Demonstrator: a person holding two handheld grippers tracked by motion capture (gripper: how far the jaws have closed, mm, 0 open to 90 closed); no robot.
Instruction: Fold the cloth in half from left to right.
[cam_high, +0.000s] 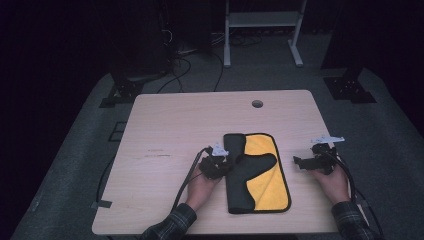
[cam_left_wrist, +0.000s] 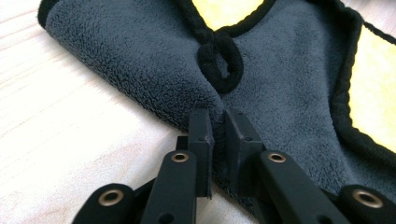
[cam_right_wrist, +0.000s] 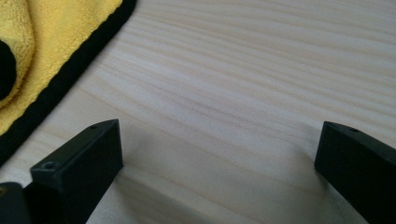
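A cloth (cam_high: 265, 170), yellow on one face and dark grey on the other with black trim, lies partly folded on the wooden table (cam_high: 170, 125), with its grey side (cam_left_wrist: 140, 60) turned over the yellow. My left gripper (cam_high: 227, 165) sits at the cloth's left edge. In the left gripper view its jaws (cam_left_wrist: 218, 119) are pinched together on the grey folded edge, just below a black hanging loop (cam_left_wrist: 224, 60). My right gripper (cam_high: 298, 162) rests to the right of the cloth. It is open (cam_right_wrist: 219, 140) over bare wood, and the cloth's yellow corner (cam_right_wrist: 56, 42) is off to its left.
A round cable hole (cam_high: 257, 103) sits near the table's far edge. A white metal stand (cam_high: 262, 20) and loose cables on the floor lie beyond the table. Bare wood stretches left of and behind the cloth.
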